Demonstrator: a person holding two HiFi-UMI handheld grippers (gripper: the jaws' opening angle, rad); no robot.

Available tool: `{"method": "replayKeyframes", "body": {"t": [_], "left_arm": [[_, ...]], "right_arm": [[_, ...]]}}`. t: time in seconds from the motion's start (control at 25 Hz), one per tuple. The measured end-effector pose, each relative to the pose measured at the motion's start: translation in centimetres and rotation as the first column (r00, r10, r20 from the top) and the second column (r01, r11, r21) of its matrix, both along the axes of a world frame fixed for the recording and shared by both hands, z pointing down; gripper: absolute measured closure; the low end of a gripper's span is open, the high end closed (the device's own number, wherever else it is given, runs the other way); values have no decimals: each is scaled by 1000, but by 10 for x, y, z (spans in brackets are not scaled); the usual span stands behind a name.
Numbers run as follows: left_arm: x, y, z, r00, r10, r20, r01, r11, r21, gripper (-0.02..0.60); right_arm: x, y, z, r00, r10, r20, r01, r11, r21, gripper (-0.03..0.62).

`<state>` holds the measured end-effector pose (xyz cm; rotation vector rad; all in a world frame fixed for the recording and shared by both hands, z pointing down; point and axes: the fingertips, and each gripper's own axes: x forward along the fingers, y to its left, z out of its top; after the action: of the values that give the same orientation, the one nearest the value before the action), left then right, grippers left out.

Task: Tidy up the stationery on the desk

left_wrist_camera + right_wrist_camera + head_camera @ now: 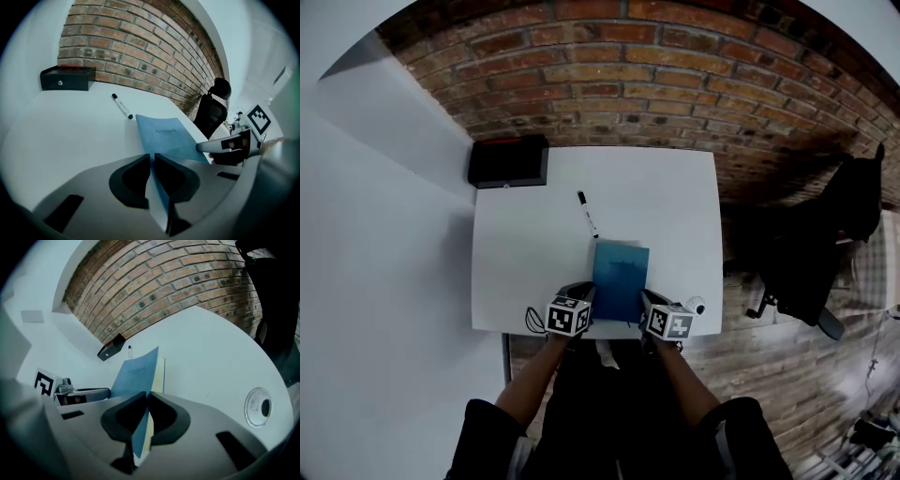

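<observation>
Notebook (620, 279) corners at the table's (525, 244) near edge pinched by left tool (584, 294) and right tool (648, 301), likely for lifting.

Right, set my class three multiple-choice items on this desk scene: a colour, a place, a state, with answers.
1. What colour is the cover of the notebook?
A) red
B) blue
C) yellow

2. Where does the marker pen lie?
A) on the notebook
B) on the floor
C) on the desk, beyond the notebook's far edge

3. How do the jaws of the left gripper stand?
A) shut on the notebook's edge
B) wide apart, empty
C) shut on the pen

Answers:
1 B: blue in every view.
2 C: the head view shows it on bare desktop past the notebook.
3 A: the left gripper view shows the cover pinched between them.
</observation>
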<state>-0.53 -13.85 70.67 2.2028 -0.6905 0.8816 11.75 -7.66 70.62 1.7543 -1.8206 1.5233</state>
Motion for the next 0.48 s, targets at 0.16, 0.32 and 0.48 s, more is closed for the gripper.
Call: {"method": "replayKeyframes", "body": {"t": [0.16,0.32,0.48], "left_arm": [[-21,-6,0,1000,-3,-10,3,1000,-2,538],[-46,-16,2,1000,-16,-18,16,1000,-10,540],[-75,-29,3,999,-32,-23,32,999,-16,541]], "right_arm": [[-20,-9,-4,1000,-16,-17,16,1000,-7,553],[-45,-19,-3,999,-33,-25,33,999,-16,553],[-73,-34,-4,998,-50,-26,49,999,-17,553]]}}
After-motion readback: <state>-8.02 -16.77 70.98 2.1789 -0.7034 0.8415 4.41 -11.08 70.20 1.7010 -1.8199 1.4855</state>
